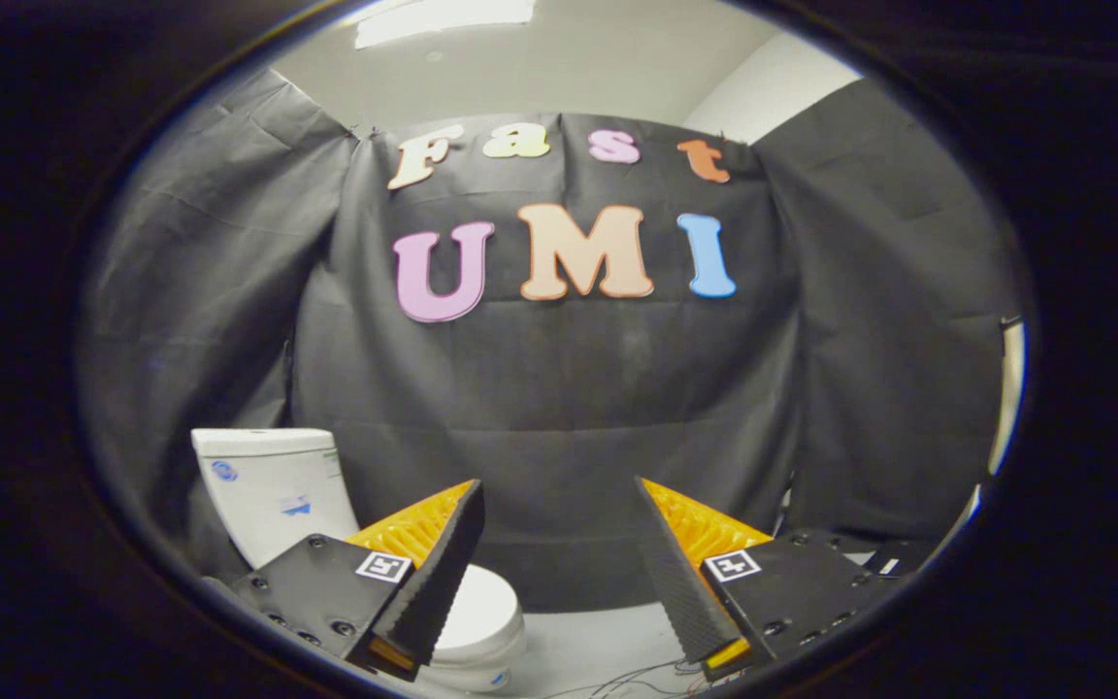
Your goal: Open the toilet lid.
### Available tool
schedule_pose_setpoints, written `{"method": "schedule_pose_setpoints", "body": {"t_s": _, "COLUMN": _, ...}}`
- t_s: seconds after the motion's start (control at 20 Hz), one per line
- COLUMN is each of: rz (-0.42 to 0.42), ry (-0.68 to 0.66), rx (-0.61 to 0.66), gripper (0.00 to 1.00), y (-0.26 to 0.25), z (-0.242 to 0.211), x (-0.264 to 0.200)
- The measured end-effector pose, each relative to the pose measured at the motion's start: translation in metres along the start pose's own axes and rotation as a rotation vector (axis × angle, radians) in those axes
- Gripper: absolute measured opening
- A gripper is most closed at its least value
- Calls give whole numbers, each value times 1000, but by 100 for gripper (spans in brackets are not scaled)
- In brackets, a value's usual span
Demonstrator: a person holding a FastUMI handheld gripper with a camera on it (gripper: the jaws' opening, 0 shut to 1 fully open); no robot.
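Black cloth [559, 408] hangs all around as the wall, with folds and creases. Above it the ceiling [559, 68] is white, with a bright light [443, 17] on it. The floor [598, 641] is pale, and thin wires [637, 678] lie on it.

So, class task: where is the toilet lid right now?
In the gripper view, the toilet lid lies closed, low behind the open claw's left finger, below the white tank and before the black cloth wall.

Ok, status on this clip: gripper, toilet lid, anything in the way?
Hand-held gripper open, fingers empty. White ceramic toilet ahead, off to the left finger's side; its white lid down, untouched. Loose wires on the floor below the fingers.
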State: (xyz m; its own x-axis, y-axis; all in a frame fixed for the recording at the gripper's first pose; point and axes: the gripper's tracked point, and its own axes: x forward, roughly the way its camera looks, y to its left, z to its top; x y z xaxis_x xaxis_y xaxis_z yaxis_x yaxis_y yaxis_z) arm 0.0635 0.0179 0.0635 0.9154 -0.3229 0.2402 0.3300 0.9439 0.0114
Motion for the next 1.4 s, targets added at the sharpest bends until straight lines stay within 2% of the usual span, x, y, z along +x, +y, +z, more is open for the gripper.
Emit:
{"method": "schedule_pose_setpoints", "body": {"t_s": 0.15, "rz": -104, "ry": -11, "rx": -19, "gripper": 93, "y": 14, "z": 1, "x": 3}}
{"method": "schedule_pose_setpoints", "body": {"t_s": 0.25, "rz": -142, "ry": -21, "rx": -26, "gripper": 90, "y": 29, "z": 1, "x": 3}}
{"method": "schedule_pose_setpoints", "body": {"t_s": 0.35, "rz": -246, "ry": -35, "rx": -34, "gripper": 86, "y": 27, "z": 0, "x": 4}}
{"method": "schedule_pose_setpoints", "body": {"t_s": 0.55, "rz": -328, "ry": 11, "rx": -41, "gripper": 80, "y": 48, "z": -27, "x": -1}}
{"method": "schedule_pose_setpoints", "body": {"t_s": 0.7, "rz": -333, "ry": 40, "rx": -44, "gripper": 76, "y": 74, "z": -42, "x": -7}}
{"method": "schedule_pose_setpoints", "body": {"t_s": 0.8, "rz": -386, "ry": 51, "rx": -72, "gripper": 76, "y": 73, "z": -52, "x": -12}}
{"method": "schedule_pose_setpoints", "body": {"t_s": 1.1, "rz": -352, "ry": 84, "rx": -95, "gripper": 77, "y": 102, "z": -69, "x": -17}}
{"method": "schedule_pose_setpoints", "body": {"t_s": 1.4, "rz": -372, "ry": 70, "rx": -6, "gripper": 76, "y": 103, "z": -77, "x": -18}}
